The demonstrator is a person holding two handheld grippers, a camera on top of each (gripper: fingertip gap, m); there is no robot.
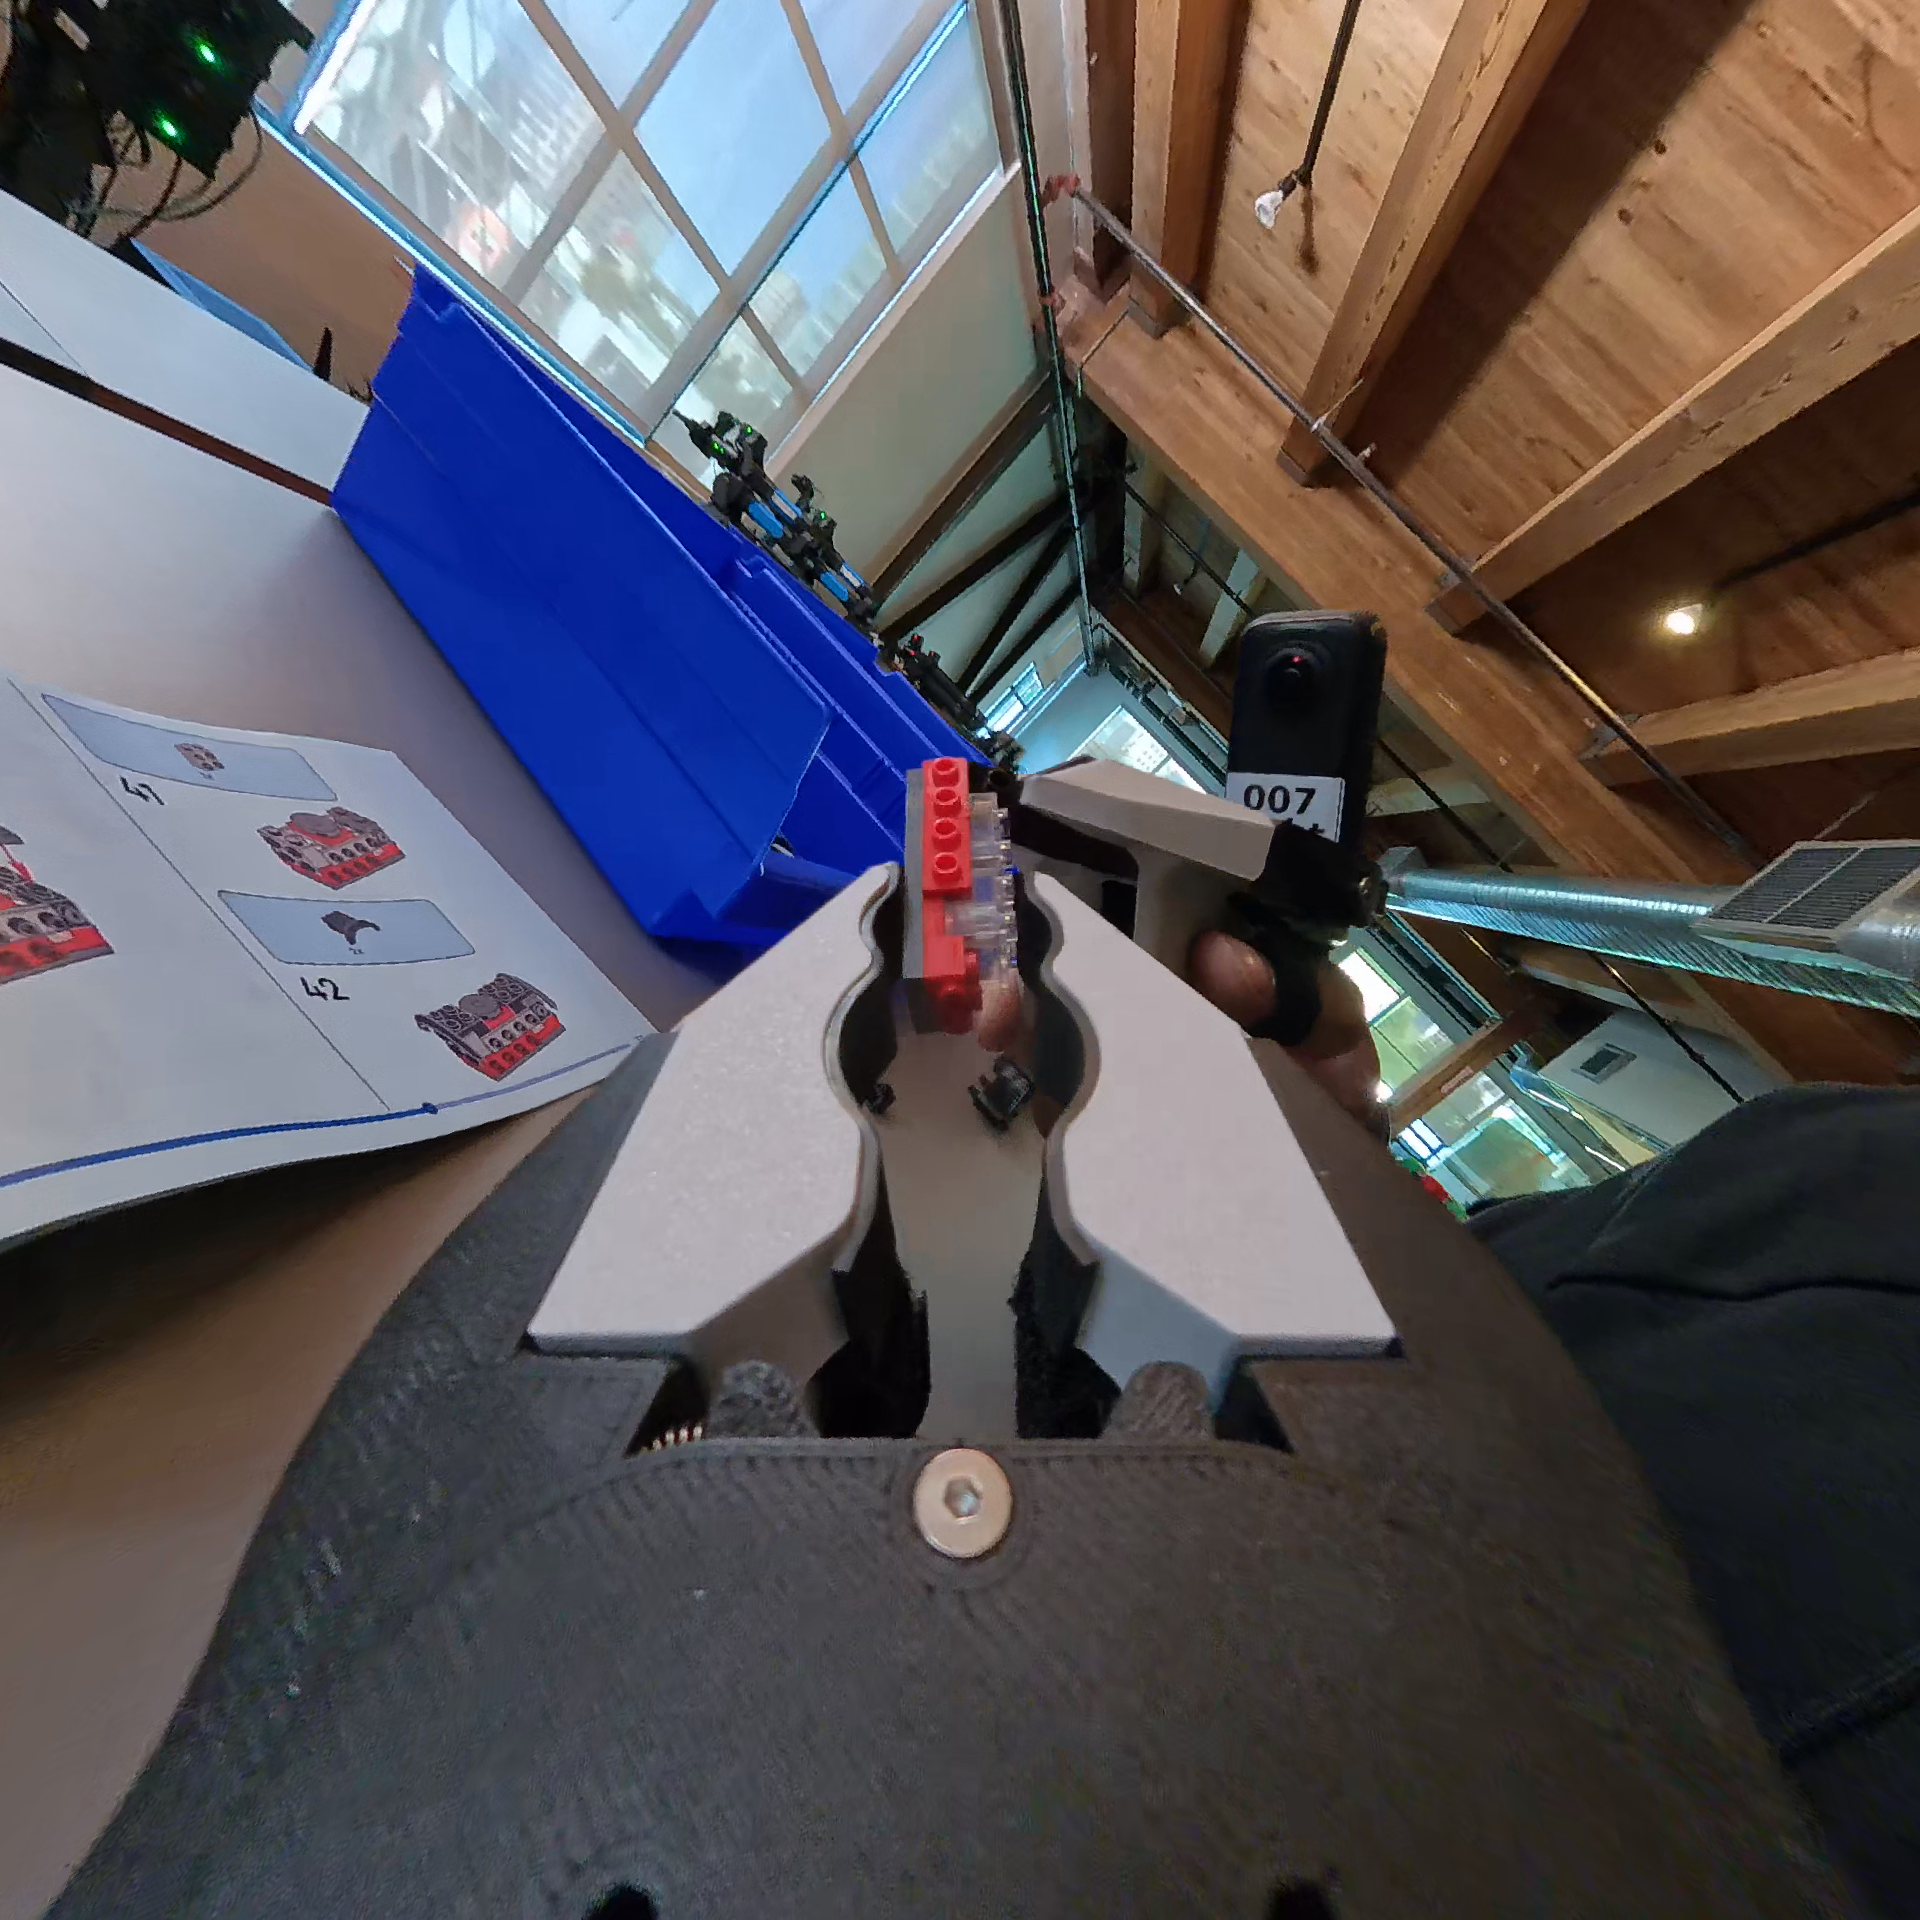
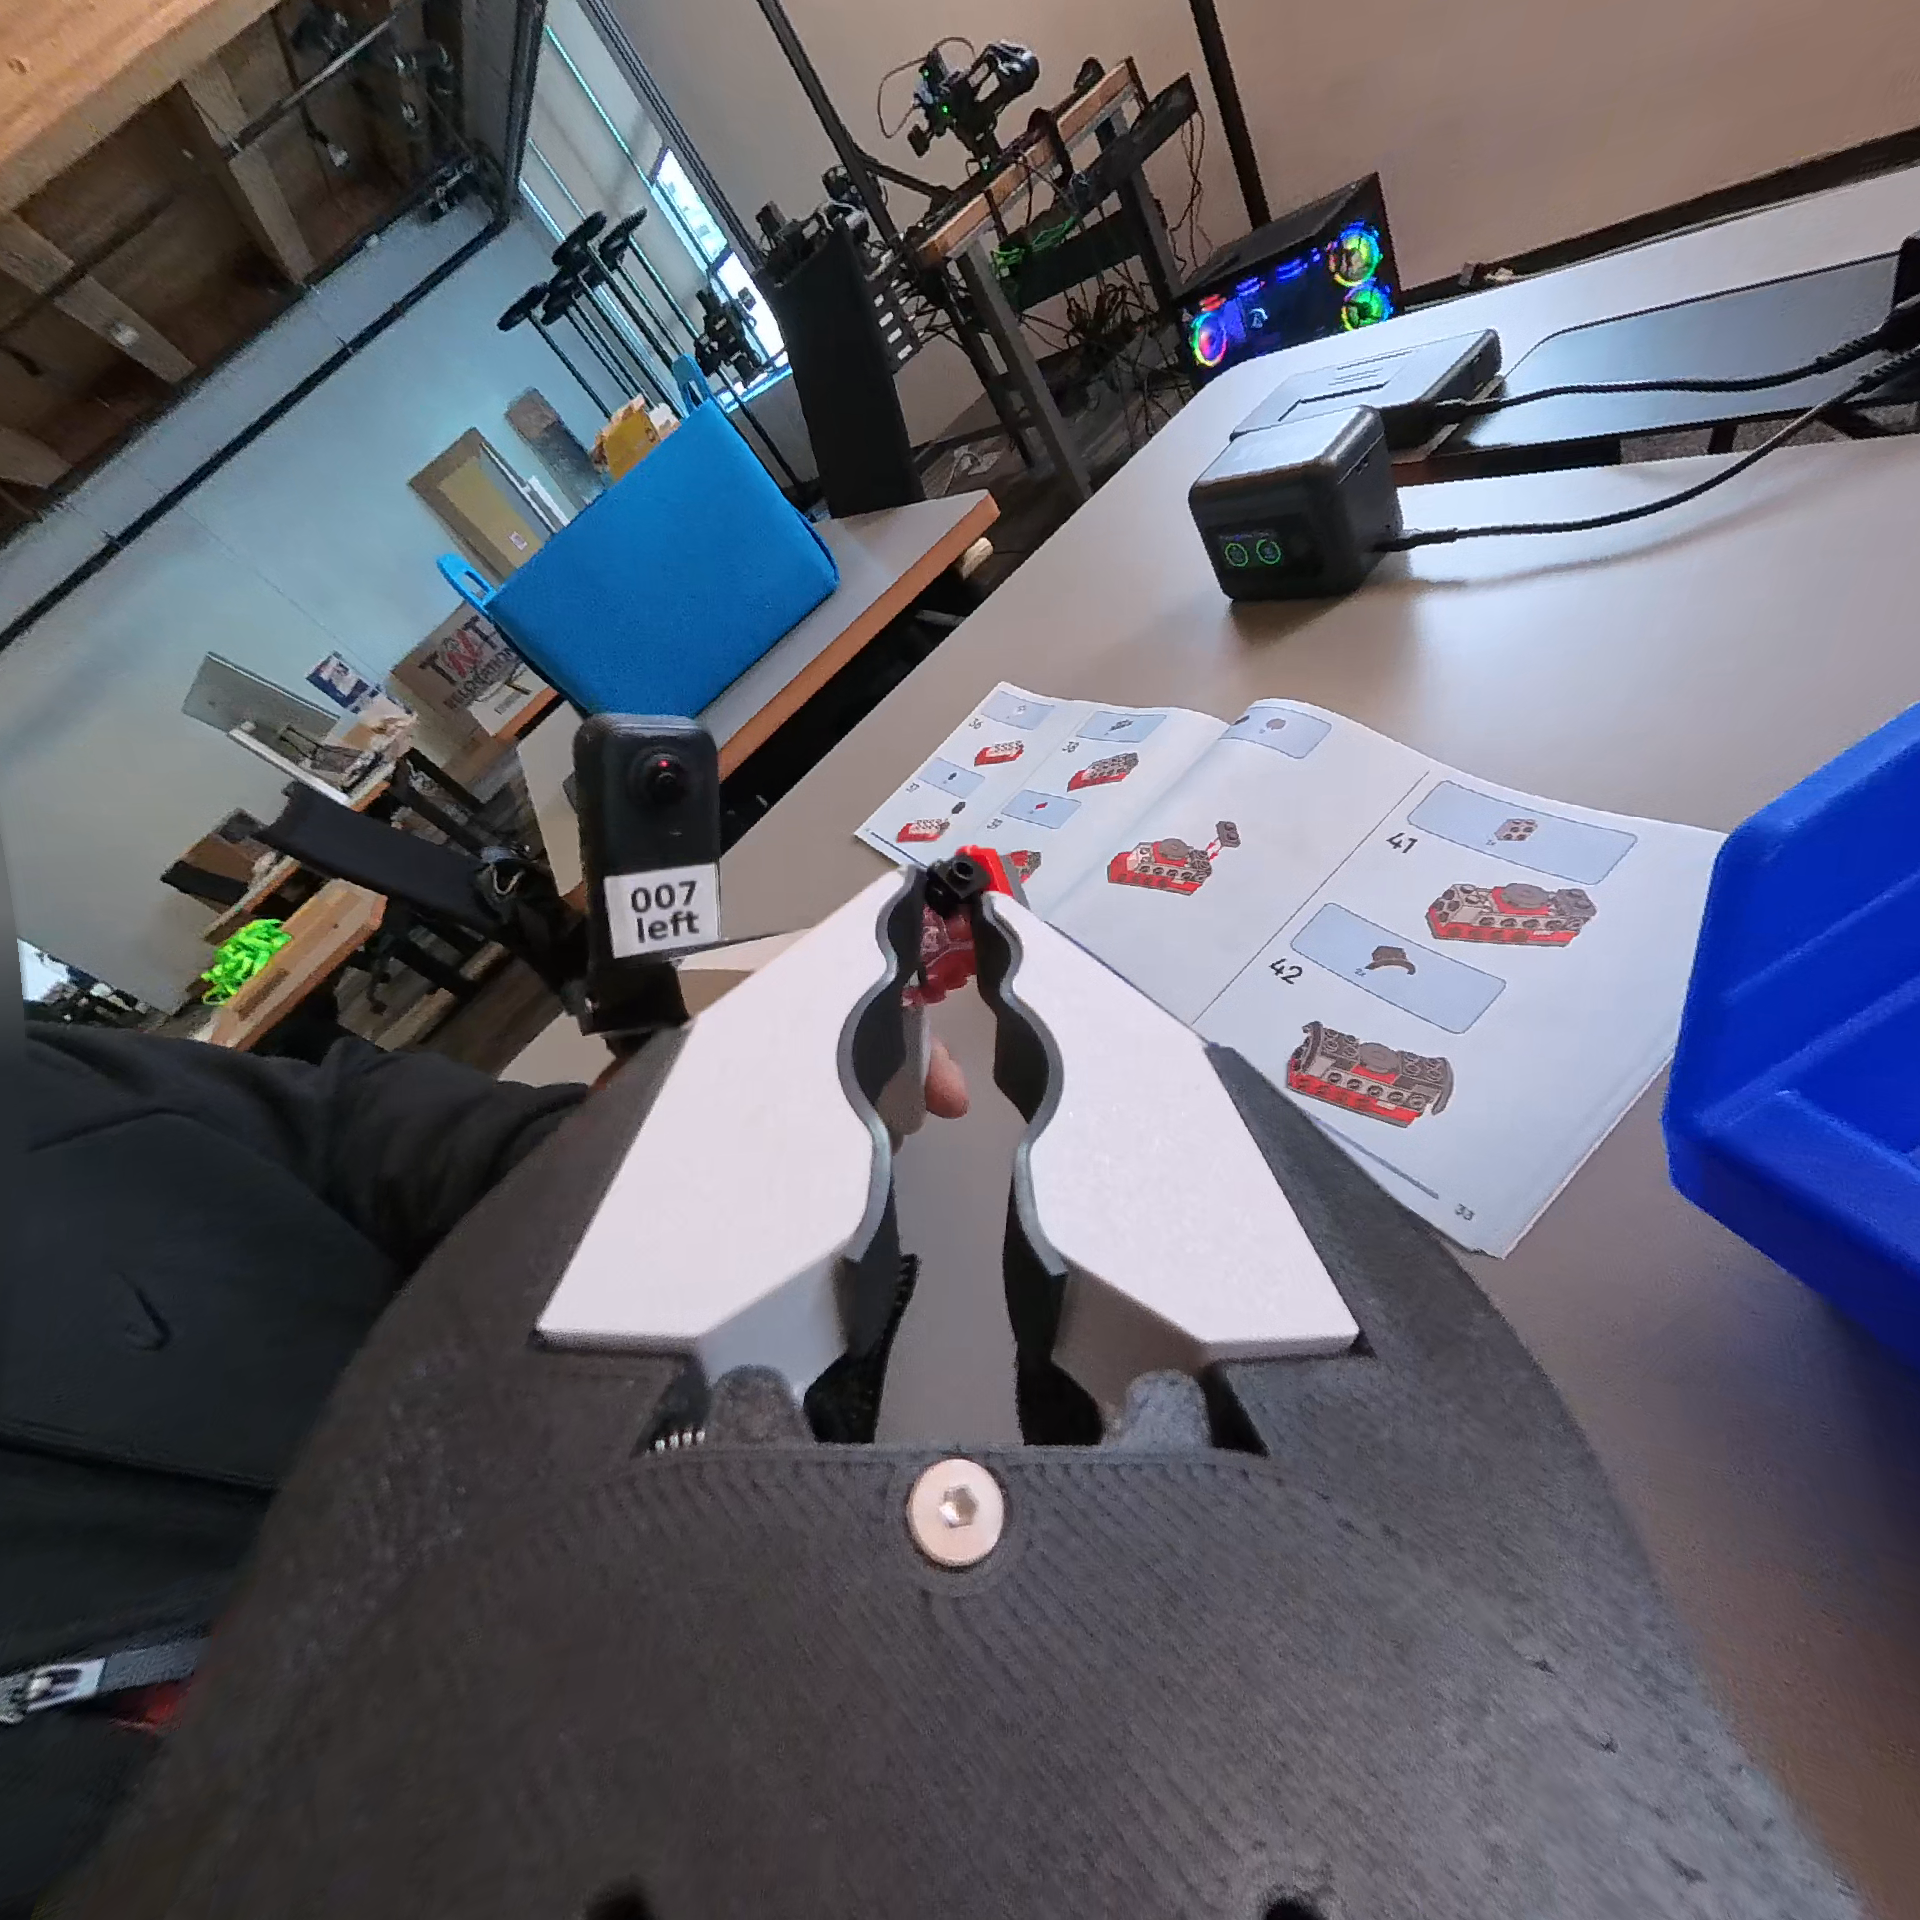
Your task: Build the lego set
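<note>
The lego assembly (image 1: 951, 894), a red, grey and clear stack of plates, sits up off the table, pinched between the tips of our left gripper (image 1: 956, 914), whose jaws are closed down on it. Our right gripper (image 2: 951, 914) is nearly closed too, its tips nipping a small black piece (image 2: 954, 881) right against the red build. We judge the step to be seating that black piece: we should line its studs up squarely, press straight along the stud axis, and keep the left grip firm so the stack does not twist.

Just beyond, the instruction booklet (image 2: 1340, 935) lies open and flat on the grey table (image 2: 1558, 644). The blue bin (image 2: 1808, 1049) stands close on our right, so we swing away from it. Farther off, a black box with cables (image 2: 1299, 520) is well apart.
</note>
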